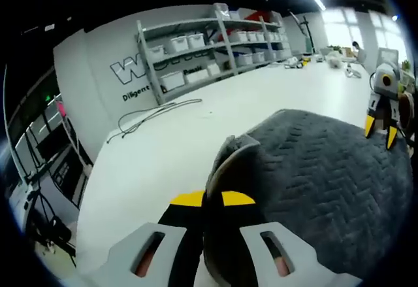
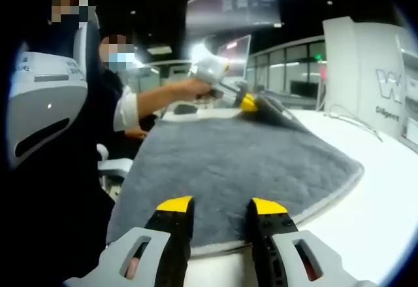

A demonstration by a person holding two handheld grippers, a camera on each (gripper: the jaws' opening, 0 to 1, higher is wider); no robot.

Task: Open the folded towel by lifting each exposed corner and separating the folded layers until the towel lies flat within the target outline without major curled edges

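White table [image 1: 196, 136], grey towel [image 2: 228, 163], corner in L gripper [image 1: 212, 199].

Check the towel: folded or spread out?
Mostly spread: the grey towel lies open across the white table, with one corner pinched and lifted by the left claw.

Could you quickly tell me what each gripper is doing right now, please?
Left gripper: shut on a raised corner of the grey towel.
Right gripper: open, holding nothing, jaws over the towel's near edge.
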